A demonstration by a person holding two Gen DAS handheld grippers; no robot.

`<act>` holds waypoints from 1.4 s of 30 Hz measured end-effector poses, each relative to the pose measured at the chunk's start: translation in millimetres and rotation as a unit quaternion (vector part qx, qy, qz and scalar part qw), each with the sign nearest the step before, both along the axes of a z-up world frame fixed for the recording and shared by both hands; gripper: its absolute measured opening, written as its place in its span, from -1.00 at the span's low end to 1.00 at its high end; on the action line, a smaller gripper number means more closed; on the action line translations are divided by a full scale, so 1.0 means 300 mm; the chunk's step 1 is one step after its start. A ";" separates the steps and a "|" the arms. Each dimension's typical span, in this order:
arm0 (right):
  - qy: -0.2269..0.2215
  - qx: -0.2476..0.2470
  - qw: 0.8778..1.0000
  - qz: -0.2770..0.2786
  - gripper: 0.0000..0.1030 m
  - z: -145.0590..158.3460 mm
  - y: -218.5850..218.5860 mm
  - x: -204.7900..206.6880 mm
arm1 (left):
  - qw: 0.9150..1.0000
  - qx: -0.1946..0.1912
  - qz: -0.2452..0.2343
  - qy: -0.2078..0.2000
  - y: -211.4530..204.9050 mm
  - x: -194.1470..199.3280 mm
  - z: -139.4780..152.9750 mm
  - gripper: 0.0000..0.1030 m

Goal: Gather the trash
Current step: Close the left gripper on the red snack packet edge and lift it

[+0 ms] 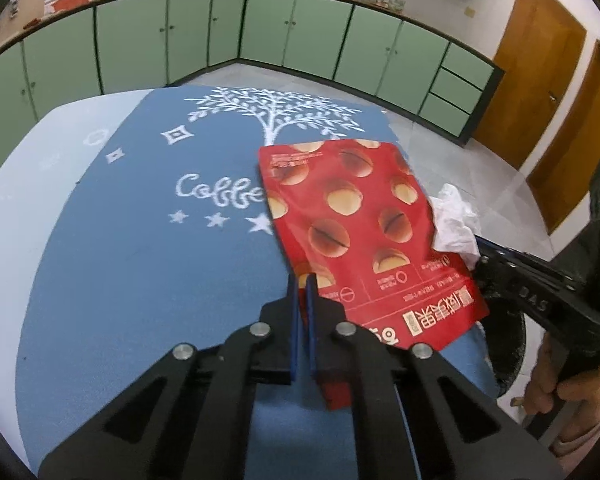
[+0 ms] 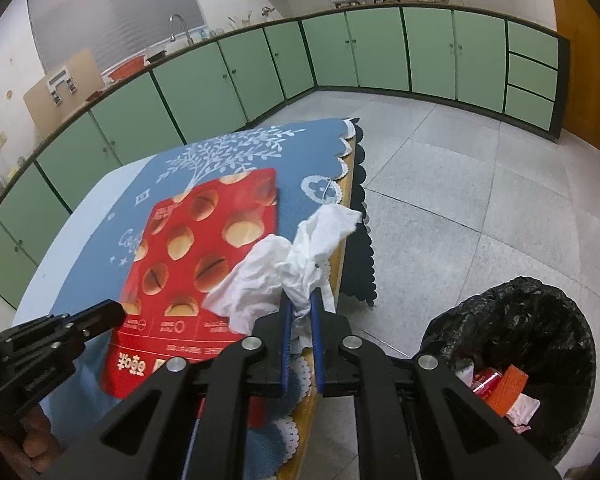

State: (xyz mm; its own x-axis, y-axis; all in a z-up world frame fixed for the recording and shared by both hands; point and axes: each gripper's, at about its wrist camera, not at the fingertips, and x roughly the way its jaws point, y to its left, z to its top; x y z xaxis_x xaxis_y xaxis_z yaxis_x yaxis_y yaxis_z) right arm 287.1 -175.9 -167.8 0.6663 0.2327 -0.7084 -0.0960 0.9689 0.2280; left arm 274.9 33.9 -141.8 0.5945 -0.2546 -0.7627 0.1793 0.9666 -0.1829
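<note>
A red snack bag (image 1: 352, 224) printed with round buns is held above the blue tablecloth (image 1: 140, 240). My left gripper (image 1: 302, 280) is shut on the bag's near left corner. The bag also shows in the right wrist view (image 2: 196, 248), with the left gripper (image 2: 112, 312) at its lower left corner. My right gripper (image 2: 300, 300) is shut on a crumpled white tissue (image 2: 284, 268) above the table's right edge. The tissue (image 1: 456, 220) and right gripper (image 1: 480, 260) also show in the left wrist view, right of the bag.
A bin lined with a black bag (image 2: 540, 320) stands on the floor right of the table, holding a red can (image 2: 486, 380) and scraps. Green cabinets (image 2: 260, 64) line the walls. A wooden door (image 1: 536, 76) is at the right.
</note>
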 end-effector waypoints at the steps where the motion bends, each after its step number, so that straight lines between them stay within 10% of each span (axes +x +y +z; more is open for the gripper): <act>1: 0.000 0.001 1.000 -0.001 -0.82 -0.001 -0.002 0.000 | 1.000 0.002 -0.004 -0.001 -0.007 -0.002 0.001 -0.85; 3: 0.002 0.009 1.000 0.001 -0.82 -0.003 -0.008 0.002 | 1.000 -0.019 -0.014 0.006 -0.009 -0.001 0.002 -0.33; 11: 0.002 0.007 1.000 0.011 -0.82 -0.008 -0.002 0.005 | 0.999 -0.044 -0.019 0.008 -0.022 -0.004 -0.005 -0.05; 18: 0.004 0.016 1.000 0.008 -0.84 -0.008 -0.011 0.006 | 0.999 -0.050 0.002 -0.008 0.008 0.009 0.008 -0.93; 25: 0.004 0.011 1.000 0.010 -0.85 -0.010 -0.004 0.006 | 0.999 -0.043 -0.007 -0.017 0.007 -0.002 0.025 -0.87; 29: 0.003 0.008 1.000 0.013 -0.85 -0.011 -0.002 0.008 | 0.997 -0.071 -0.009 0.008 0.052 -0.007 0.005 0.04; 31: 0.002 0.005 1.000 0.014 -0.85 -0.012 0.003 0.007 | 0.997 -0.078 -0.010 0.020 0.062 -0.013 -0.012 0.11; 34: 0.002 0.002 1.000 0.016 -0.85 -0.014 0.008 0.009 | 0.998 -0.066 -0.017 0.014 0.044 -0.023 -0.015 0.07; 39: 0.004 0.004 1.000 0.014 -0.85 -0.013 0.003 0.009 | 0.998 -0.063 0.000 0.014 0.040 -0.011 -0.029 -0.79; 42: 0.006 0.012 1.000 0.015 -0.85 -0.014 -0.004 0.010 | 0.997 -0.079 0.013 0.015 0.071 0.002 -0.028 -0.98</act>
